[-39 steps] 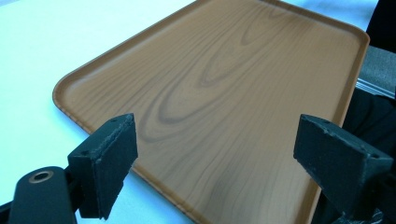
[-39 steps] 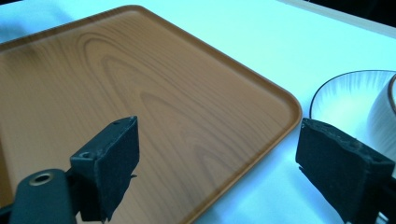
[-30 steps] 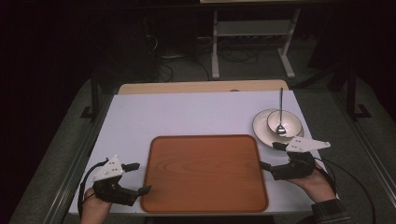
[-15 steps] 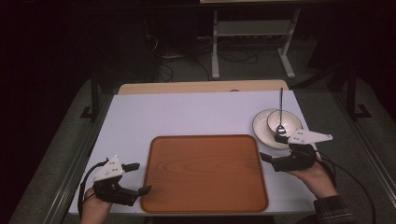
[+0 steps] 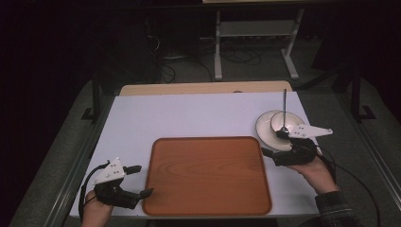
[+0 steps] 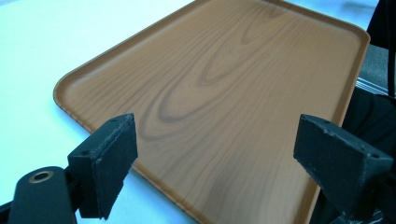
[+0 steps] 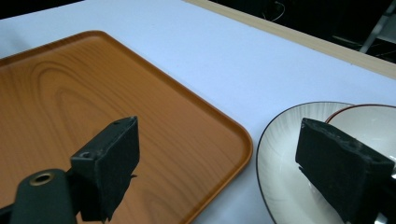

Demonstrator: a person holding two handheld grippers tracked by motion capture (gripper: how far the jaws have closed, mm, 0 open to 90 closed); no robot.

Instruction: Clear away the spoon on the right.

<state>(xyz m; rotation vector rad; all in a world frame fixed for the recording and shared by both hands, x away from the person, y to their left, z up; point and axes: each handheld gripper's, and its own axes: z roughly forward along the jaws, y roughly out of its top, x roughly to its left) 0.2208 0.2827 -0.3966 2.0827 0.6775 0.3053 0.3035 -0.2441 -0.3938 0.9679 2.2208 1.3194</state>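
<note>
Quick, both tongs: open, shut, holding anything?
Left tongs: open, holding nothing, over the brown wood-grain tray.
Right tongs: open, holding nothing, beside the white ribbed plate.

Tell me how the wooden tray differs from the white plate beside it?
The wooden tray is rectangular with rounded corners; the white plate is round. The tray is orange-brown with wood grain, the plate white with a dark rim. The tray is bare, while the plate holds a small bowl. Both lie flat on the white table.
</note>
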